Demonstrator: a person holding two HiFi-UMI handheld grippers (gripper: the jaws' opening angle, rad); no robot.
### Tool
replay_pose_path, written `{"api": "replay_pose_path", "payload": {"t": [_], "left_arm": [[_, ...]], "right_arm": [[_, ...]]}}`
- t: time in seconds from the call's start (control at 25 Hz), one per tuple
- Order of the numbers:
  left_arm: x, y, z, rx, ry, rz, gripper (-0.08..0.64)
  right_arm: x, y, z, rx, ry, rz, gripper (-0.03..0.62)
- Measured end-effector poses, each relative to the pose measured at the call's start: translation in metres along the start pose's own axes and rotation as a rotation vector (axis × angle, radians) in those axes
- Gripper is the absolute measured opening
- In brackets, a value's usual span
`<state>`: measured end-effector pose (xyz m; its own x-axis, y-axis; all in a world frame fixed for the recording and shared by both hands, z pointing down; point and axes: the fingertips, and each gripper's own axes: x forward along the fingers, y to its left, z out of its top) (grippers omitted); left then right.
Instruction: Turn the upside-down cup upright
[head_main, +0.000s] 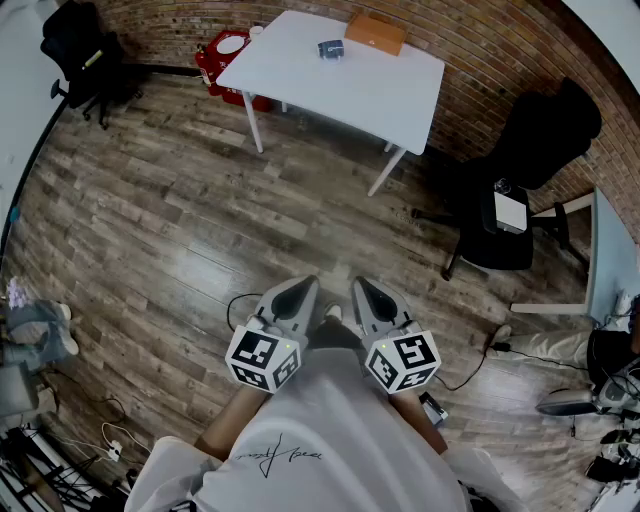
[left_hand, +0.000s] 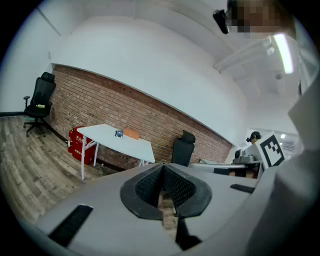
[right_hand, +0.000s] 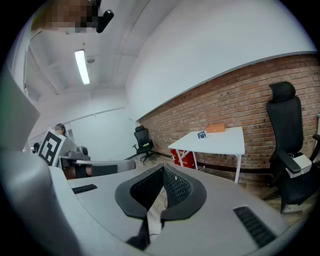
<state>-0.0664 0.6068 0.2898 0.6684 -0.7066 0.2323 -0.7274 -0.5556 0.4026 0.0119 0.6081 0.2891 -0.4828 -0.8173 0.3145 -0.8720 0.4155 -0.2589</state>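
Observation:
A small dark blue cup (head_main: 331, 48) stands on the white table (head_main: 380, 95) by the brick wall, far ahead of me. It is too small to tell which way up it stands. The cup also shows in the left gripper view (left_hand: 119, 133) and the right gripper view (right_hand: 201, 134). My left gripper (head_main: 298, 292) and right gripper (head_main: 368, 293) are held side by side close to my body, well short of the table. Both are shut with nothing between the jaws, as the left gripper (left_hand: 162, 167) and the right gripper (right_hand: 162, 170) show in their own views.
An orange-brown box (head_main: 375, 32) lies on the table beside the cup. A red crate (head_main: 222, 60) stands by the table's left end. A black office chair (head_main: 520, 190) is at the right, another chair (head_main: 85, 50) at the far left. Cables (head_main: 470, 370) trail over the wooden floor.

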Motion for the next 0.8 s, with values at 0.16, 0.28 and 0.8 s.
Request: {"api": "replay_pose_path", "payload": {"t": [0.16, 0.28, 0.8], "left_arm": [[0.013, -0.003, 0.003, 0.005, -0.006, 0.027, 0.008], [0.024, 0.000, 0.012, 0.009, -0.023, 0.054, 0.008], [0.063, -0.026, 0.018, 0.034, -0.038, 0.121, 0.008]], "right_arm": [[-0.001, -0.017, 0.005, 0.003, -0.006, 0.011, 0.020], [-0.003, -0.029, 0.009, 0.000, -0.012, 0.021, 0.020], [-0.009, -0.073, 0.023, -0.034, -0.035, 0.112, 0.021]]}}
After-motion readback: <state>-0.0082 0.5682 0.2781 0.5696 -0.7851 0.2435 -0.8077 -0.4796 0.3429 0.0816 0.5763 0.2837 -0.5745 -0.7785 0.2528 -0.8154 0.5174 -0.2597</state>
